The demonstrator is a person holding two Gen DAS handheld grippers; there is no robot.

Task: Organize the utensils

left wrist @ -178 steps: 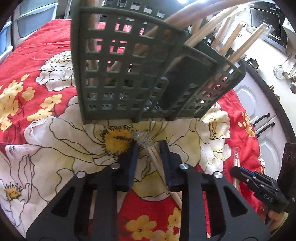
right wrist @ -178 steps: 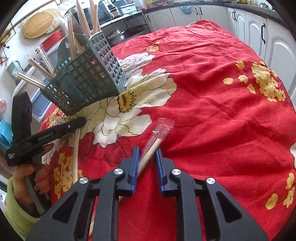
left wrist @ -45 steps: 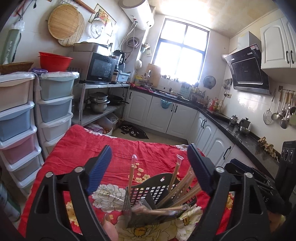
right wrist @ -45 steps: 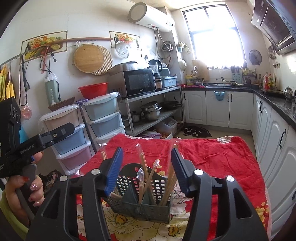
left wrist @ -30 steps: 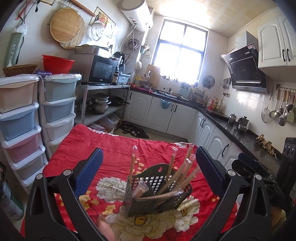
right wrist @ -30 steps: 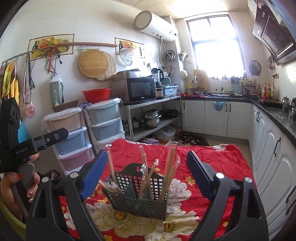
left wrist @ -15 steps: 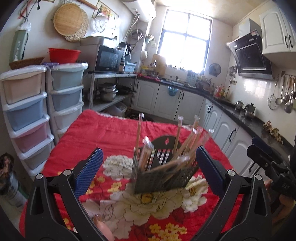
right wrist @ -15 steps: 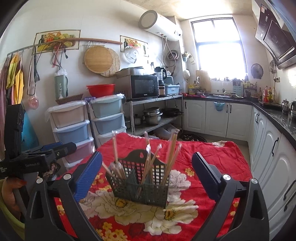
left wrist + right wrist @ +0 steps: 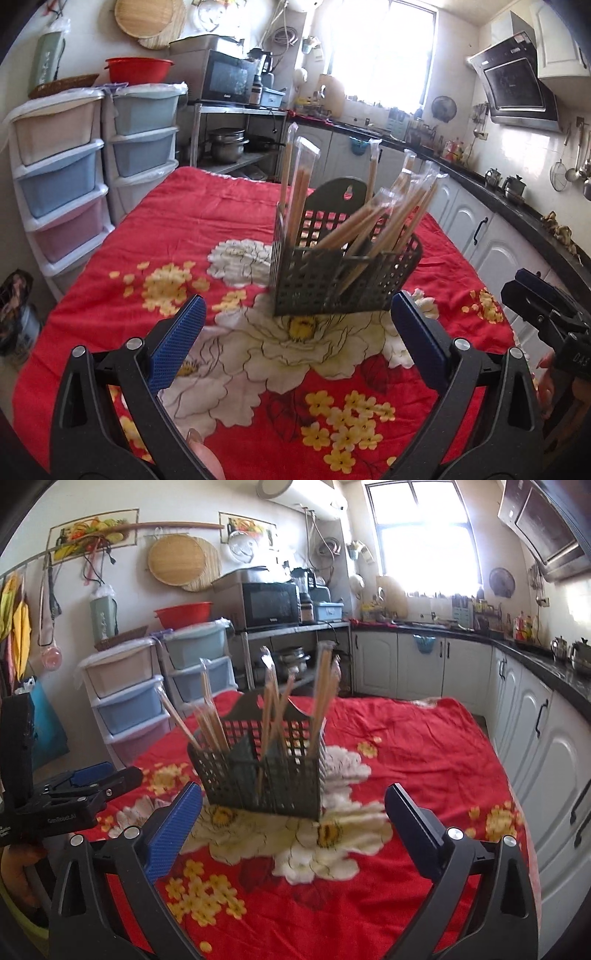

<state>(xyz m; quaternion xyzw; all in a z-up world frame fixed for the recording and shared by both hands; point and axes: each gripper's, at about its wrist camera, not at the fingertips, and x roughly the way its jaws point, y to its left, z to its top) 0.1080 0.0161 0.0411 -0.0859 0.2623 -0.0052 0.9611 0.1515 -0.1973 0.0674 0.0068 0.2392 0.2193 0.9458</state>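
Both your tongs stand spread wide with nothing between the pads: your left gripper and your right gripper each tilt downward over the table, framing the dark mesh utensil basket without touching it. That basket stands upright on the red floral cloth, its compartments holding wrapped chopsticks that lean outward above the rim. Seen from your right wrist, your left hand grips its tool low at the cloth's left edge, near the stacked plastic drawers.
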